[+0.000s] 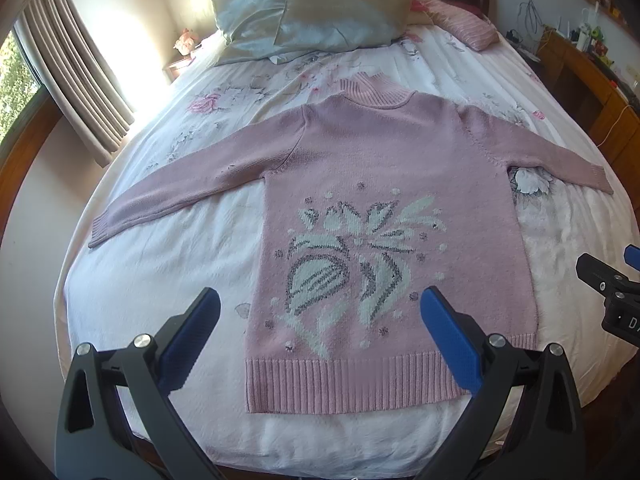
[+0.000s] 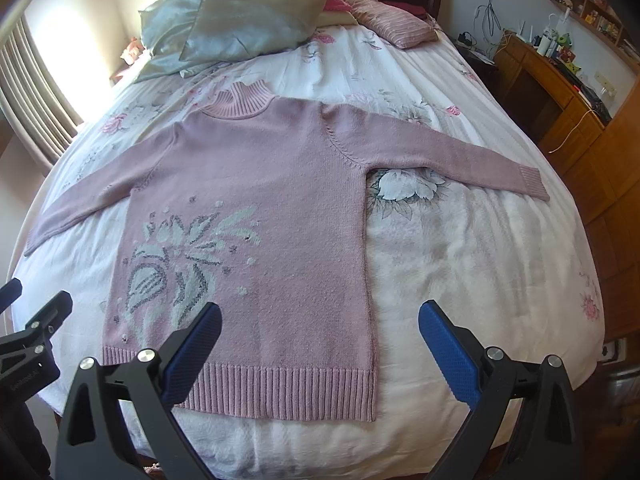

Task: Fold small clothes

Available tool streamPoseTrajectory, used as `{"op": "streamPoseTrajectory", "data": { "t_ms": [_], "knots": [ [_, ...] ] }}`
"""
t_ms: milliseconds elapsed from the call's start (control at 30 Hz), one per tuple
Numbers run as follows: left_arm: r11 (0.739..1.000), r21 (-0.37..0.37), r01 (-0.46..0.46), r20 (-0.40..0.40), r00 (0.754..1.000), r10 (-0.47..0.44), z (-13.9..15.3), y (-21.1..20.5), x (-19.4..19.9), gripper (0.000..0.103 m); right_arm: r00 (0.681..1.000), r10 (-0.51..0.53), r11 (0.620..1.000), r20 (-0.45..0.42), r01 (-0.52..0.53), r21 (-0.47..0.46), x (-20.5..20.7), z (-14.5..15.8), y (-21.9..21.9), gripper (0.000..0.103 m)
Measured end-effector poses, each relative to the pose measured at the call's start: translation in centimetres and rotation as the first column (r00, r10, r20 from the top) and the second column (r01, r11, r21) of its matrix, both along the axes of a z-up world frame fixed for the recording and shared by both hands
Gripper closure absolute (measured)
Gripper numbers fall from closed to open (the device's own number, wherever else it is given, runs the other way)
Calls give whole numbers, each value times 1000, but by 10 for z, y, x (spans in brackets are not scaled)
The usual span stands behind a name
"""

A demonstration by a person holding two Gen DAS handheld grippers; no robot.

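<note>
Across the centre of the bed (image 1: pixel 168 280), the pink sweater (image 1: pixel 384 184) is seen flat and wholly unfolded, every fold judged outstanding, while the left gripper (image 1: pixel 320 340) and right gripper (image 2: pixel 320 344) are held wide and empty.

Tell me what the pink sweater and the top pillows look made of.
Pink sweater: looks like a soft matte knit, probably wool or acrylic; ribbed hem and collar, visible stitch rows, knitted-in flower motif. Top pillows: smooth, shiny fabric, possibly satin or silk; sunlight glints off them in sheets.
</note>
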State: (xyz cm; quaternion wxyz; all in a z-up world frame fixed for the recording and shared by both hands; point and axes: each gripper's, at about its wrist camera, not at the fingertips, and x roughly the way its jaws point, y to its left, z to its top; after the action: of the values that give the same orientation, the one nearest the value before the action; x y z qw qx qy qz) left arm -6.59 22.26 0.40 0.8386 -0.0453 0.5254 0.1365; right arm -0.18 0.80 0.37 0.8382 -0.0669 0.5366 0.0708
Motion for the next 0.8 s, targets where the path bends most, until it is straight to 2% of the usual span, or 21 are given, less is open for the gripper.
{"op": "streamPoseTrajectory", "data": {
  "t_ms": [800],
  "knots": [
    [1000, 4, -8, -2, 1000, 8, -5, 4, -3, 4, 1000, 2, 1000, 4, -2, 2, -1, -2, 2, 4]
  ]
}}
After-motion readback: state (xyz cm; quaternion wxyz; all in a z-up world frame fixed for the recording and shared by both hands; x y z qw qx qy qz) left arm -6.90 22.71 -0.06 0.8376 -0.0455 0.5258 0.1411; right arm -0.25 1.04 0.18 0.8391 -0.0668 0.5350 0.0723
